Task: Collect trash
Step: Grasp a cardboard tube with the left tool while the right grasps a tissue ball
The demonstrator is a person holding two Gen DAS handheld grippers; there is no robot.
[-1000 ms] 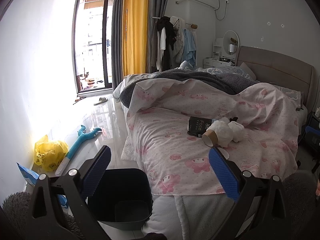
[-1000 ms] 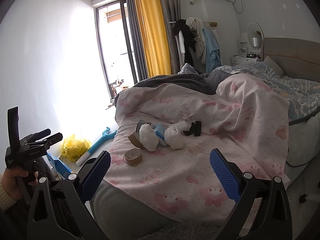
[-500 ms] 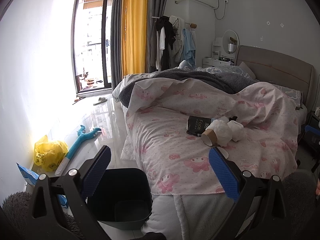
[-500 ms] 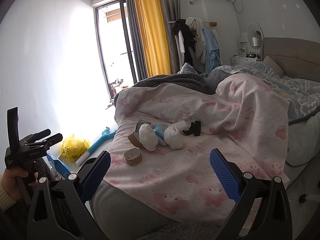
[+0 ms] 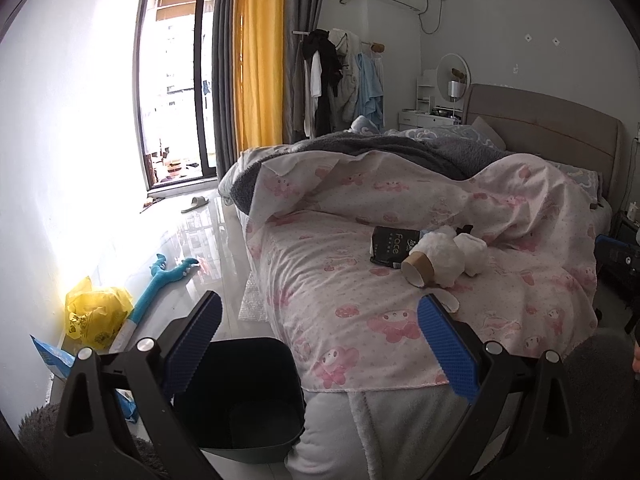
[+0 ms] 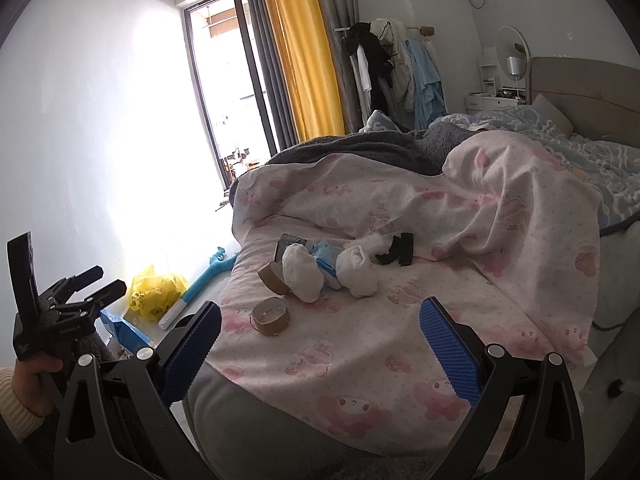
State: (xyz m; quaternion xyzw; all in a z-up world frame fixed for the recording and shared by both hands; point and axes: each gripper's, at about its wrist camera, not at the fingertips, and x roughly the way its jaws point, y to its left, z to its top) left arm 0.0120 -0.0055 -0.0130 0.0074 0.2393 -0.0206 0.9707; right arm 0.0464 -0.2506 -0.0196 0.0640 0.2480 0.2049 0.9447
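Left wrist view: my left claw is spread wide and grips nothing. It hangs over the foot of the bed. The dark bin stands on the floor against the bed's corner, directly below my left finger. The trash lies in a cluster on the pink cover: a black pouch, a brown tube touching it, and two white wads just beside the tube. A yellow bag and a blue toy lie on the floor by the wall, well apart from the bin.

Right wrist view: my right claw is likewise spread wide and grips nothing, and is clear of the cover. The same cluster sits ahead of it: a tape roll nearest, then the tube, the wads, a crumpled blue wrapper between them, and a black strap beyond. The roll lies apart from the rest. At the left edge my hand holds the other claw's handle.
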